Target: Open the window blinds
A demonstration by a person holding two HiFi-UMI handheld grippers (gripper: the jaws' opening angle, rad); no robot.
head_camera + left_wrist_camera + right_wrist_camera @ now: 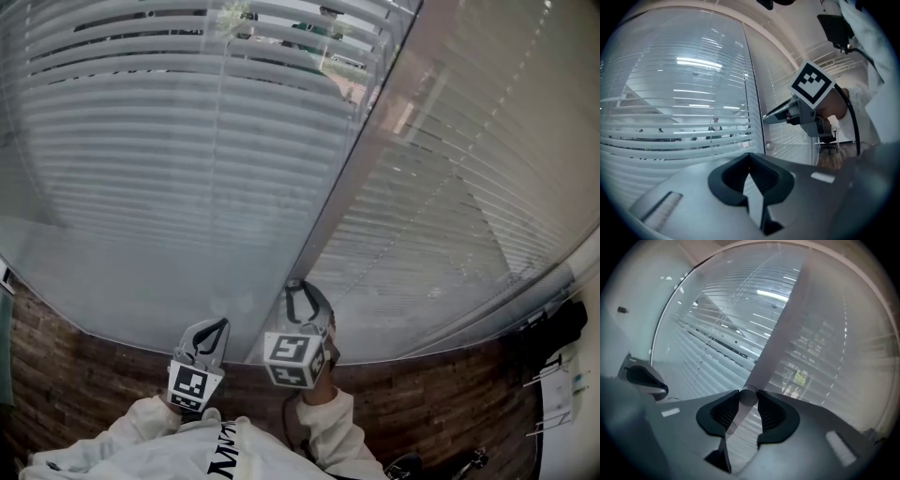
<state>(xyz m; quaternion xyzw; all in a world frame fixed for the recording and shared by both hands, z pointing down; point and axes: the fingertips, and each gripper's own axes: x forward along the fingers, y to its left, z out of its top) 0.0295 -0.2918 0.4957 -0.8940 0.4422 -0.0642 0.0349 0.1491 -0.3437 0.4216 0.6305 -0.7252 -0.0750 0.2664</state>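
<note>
Right-hand grip on blind knob; left gripper idle.

The right gripper (298, 287) is held at the lower end of the grey upright window post (367, 155). Its fingers are clamped on either side of the small round grey knob (749, 398), judged to be the slat control, so the grip suits twisting. The left gripper (217, 325) is parked just beside it, near the glass, with its fingers together on nothing, presumably kept clear of the work. The white horizontal-slat blinds (159, 150) hang behind the glass on both sides of the post. Slats near the top of the left pane are tilted enough to show the outdoors, and the rest read as mostly shut. From the head view the knob is covered by the right gripper. Any link from knob to slats is not visible, and glare and reflections blur the lower slats.
</note>
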